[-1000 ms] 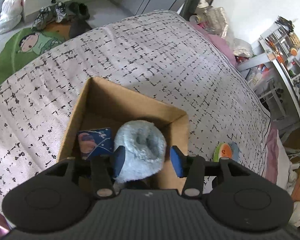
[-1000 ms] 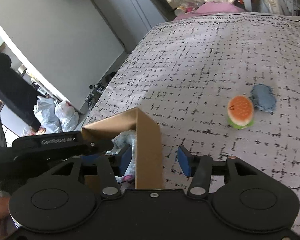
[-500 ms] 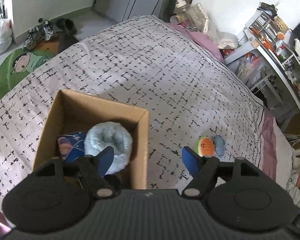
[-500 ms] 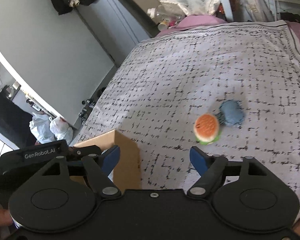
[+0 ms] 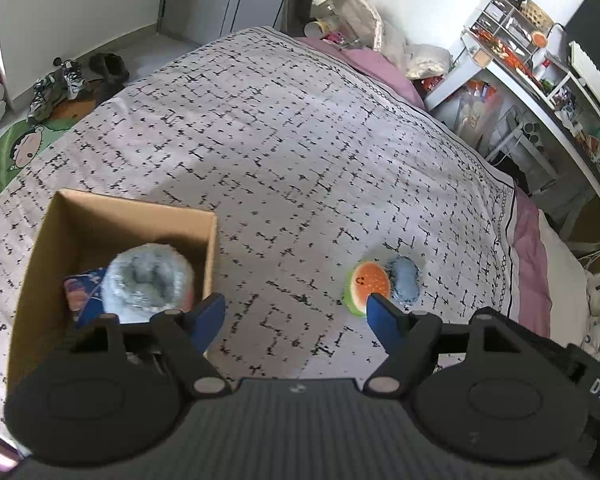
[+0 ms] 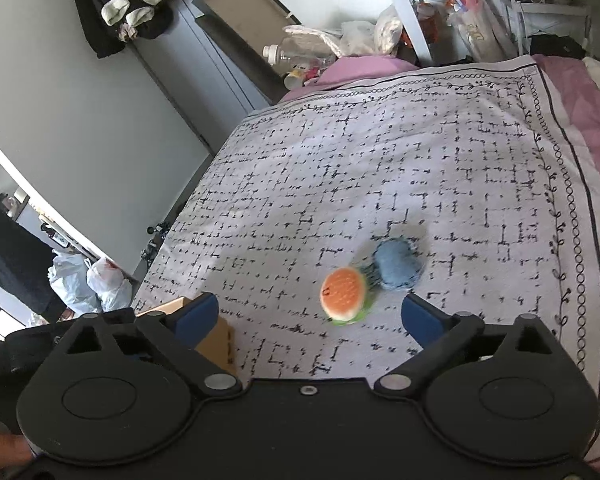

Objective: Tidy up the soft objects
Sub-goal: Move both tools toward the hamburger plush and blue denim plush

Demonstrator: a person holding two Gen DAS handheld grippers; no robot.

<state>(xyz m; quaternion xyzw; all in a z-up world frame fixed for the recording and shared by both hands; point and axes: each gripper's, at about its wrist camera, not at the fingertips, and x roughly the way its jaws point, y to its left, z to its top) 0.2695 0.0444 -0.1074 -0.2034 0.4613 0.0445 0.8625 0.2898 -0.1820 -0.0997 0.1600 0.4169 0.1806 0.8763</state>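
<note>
A cardboard box [image 5: 60, 220] stands on the bed at the left and holds a fluffy light-blue soft toy [image 5: 148, 282] and a blue patterned item [image 5: 80, 292]. A burger-shaped plush [image 5: 366, 284] and a small blue plush [image 5: 404, 282] lie side by side on the blanket. My left gripper [image 5: 296, 316] is open and empty, above the blanket between box and plushes. My right gripper [image 6: 310, 316] is open and empty, with the burger plush [image 6: 344, 294] and blue plush [image 6: 396, 268] just beyond its fingertips. The box corner [image 6: 216, 340] shows at its left finger.
The patterned blanket [image 5: 280, 140] covers the bed. Shoes [image 5: 60, 84] and a green cartoon mat [image 5: 12, 152] lie on the floor at the left. A cluttered shelf unit [image 5: 520, 80] stands at the right. Bottles and bags [image 6: 320, 44] sit past the bed's far end.
My left gripper has let go of the fluffy toy, opened wide and moved right, away from the box. My right gripper has opened wider and swung right toward the burger plush.
</note>
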